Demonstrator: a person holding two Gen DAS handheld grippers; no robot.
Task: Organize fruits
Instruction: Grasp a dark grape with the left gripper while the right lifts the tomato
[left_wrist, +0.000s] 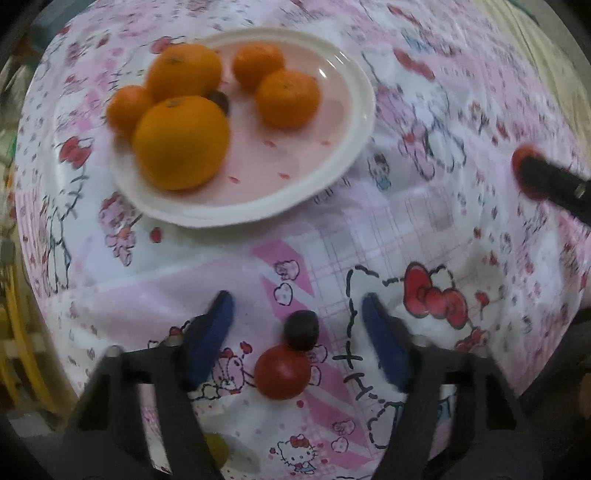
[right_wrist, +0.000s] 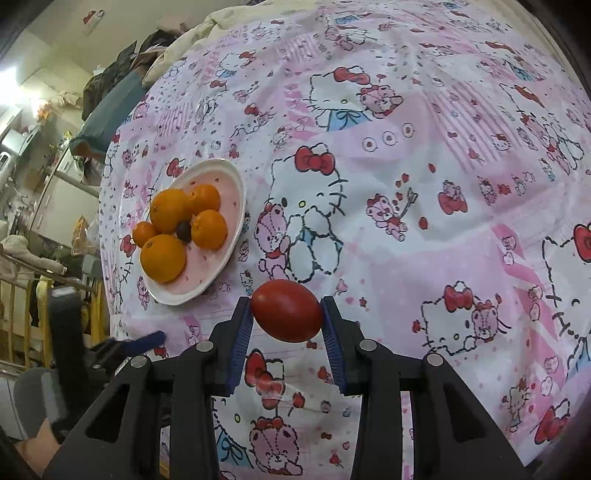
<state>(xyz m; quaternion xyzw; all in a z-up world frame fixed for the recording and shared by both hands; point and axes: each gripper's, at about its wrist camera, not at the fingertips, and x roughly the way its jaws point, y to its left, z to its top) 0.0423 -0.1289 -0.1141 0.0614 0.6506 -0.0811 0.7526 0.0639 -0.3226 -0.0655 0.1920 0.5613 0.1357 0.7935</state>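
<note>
Red, glossy egg-shaped tomato (right_wrist: 287, 311) sits gripped between the right gripper (right_wrist: 287, 314) jaws; left gripper (left_wrist: 297, 317) jaws gape.

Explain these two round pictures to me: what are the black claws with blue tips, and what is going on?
No robot here: a person holds a hand tool with two jaws in each hand. Each tool carries a wide-angle camera looking along its jaws, hence the round pictures.

The right gripper clamps a red tomato above a cartoon-print cloth.

The left gripper points down at the cloth, its blue pads either side of a second tomato and a dark grape, touching neither.

A white plate holds five oranges and another dark fruit.
</note>
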